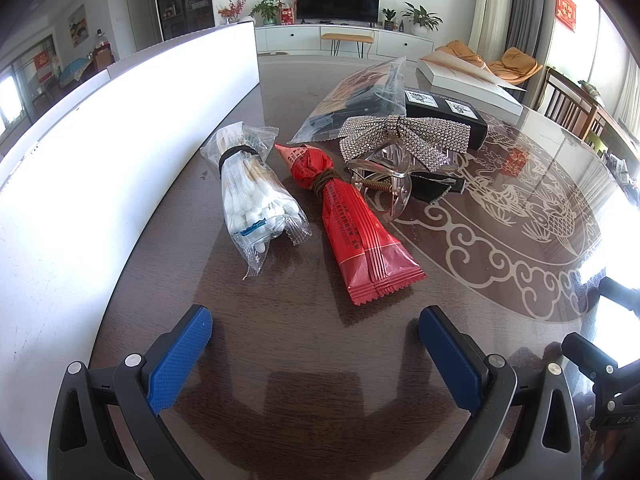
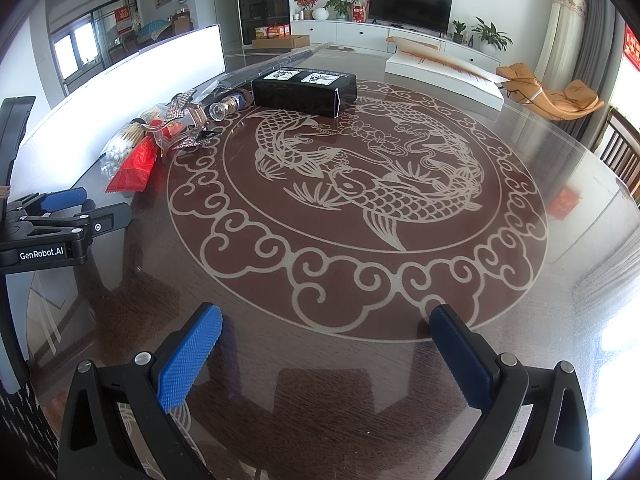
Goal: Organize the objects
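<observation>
On the dark glass-topped table lie a clear bag of cotton swabs (image 1: 256, 196) and a red foil packet (image 1: 352, 224) tied with a brown band. Behind them sits a rhinestone bow hair clip (image 1: 400, 140) on a clear claw, then a clear zip bag (image 1: 360, 100) and a black box (image 1: 444, 114). My left gripper (image 1: 316, 328) is open, low over the table just in front of the red packet, nothing between its fingers. My right gripper (image 2: 326, 328) is open over the bare fish pattern; the swabs (image 2: 120, 148), red packet (image 2: 134, 168) and black box (image 2: 304, 90) lie far to its left.
A tall white panel (image 1: 120, 140) runs along the table's left edge. A flat white box (image 1: 472, 84) lies at the far side. The left gripper's body (image 2: 52, 224) shows at the left of the right wrist view. Wooden chairs (image 2: 624, 152) stand at the right.
</observation>
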`<action>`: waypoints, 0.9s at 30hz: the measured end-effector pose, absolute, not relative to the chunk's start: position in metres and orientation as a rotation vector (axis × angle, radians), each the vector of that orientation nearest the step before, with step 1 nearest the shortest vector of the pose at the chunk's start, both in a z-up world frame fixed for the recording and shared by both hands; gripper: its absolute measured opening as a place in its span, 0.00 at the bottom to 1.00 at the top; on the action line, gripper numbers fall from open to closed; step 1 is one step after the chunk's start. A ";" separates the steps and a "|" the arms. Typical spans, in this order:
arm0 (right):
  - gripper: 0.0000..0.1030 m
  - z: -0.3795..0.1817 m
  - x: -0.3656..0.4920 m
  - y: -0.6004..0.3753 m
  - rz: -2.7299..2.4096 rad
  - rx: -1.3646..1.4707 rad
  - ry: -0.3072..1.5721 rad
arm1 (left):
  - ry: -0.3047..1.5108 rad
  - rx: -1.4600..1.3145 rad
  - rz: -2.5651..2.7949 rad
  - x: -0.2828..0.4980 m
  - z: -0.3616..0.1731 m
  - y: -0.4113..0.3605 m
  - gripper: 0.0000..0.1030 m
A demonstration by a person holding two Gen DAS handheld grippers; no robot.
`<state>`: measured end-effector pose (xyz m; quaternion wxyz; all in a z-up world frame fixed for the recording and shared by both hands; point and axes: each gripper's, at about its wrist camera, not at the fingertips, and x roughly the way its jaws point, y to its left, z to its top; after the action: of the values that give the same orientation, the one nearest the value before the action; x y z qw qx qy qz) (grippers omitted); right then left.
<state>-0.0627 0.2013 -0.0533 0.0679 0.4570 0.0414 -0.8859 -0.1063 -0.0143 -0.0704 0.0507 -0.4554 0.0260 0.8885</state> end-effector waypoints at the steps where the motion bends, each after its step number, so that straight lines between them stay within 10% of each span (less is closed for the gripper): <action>1: 1.00 -0.053 -0.063 0.201 -2.669 1.377 0.125 | 0.079 -1.386 2.705 -0.106 -0.070 -0.014 1.00; 27: 1.00 -0.053 -0.063 0.201 -2.669 1.377 0.124 | 0.070 -1.424 2.693 -0.094 -0.068 -0.017 1.00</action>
<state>-0.0629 0.2013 -0.0530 0.0677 0.4569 0.0413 -0.8860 -0.0935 -0.0172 -0.0680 0.0471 -0.4668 0.0231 0.8828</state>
